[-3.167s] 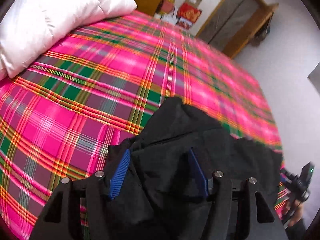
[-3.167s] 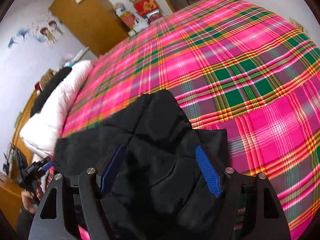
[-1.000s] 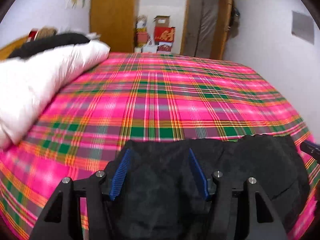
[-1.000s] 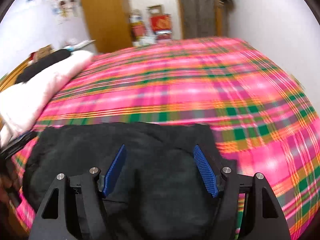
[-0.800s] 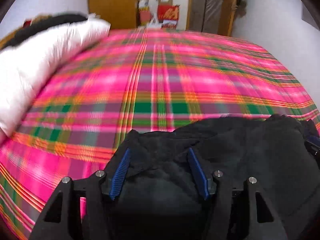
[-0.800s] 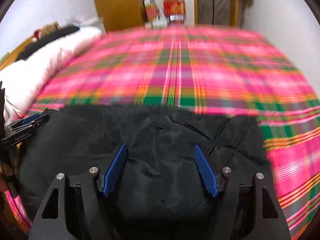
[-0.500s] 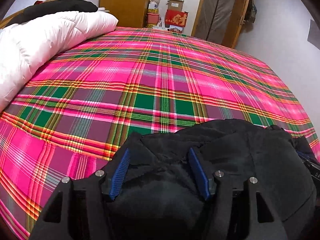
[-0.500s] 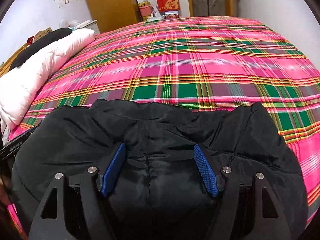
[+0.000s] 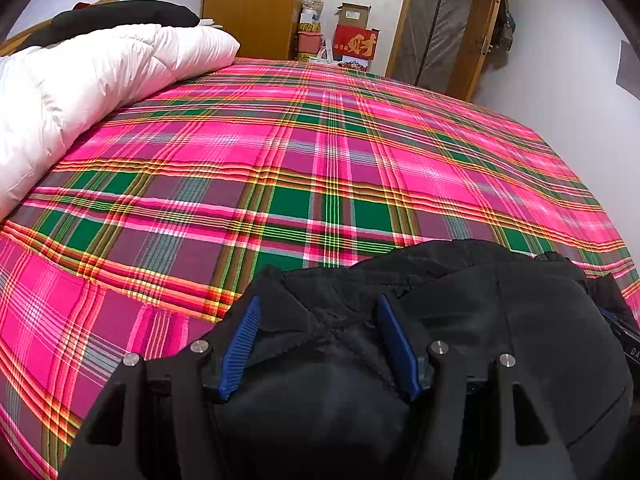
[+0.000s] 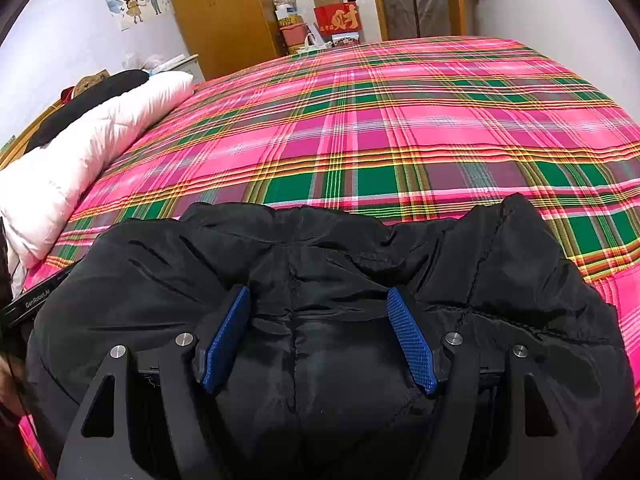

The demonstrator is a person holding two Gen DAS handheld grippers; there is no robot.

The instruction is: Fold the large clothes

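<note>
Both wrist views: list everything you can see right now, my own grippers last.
black padded jacket: one, black, bunched on the near edge of the bed.
plaid bedspread: one, pink and green, covers the bed.
white duvet: one, white, along the bed's left side.
wardrobe: one, wooden, far wall.
red box: one, red, beside the wardrobe.
left gripper: blue pads wide apart, jacket fabric bulging between them.
right gripper: the same, over the jacket.

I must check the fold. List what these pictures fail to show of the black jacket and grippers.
- Black jacket: near part cut off by both views' bottom edges; its sleeves cannot be made out.
- Left gripper, right gripper: padding bulges between the blue pads; whether they pinch it is unclear.
- Bed sheet under the jacket: hidden.
</note>
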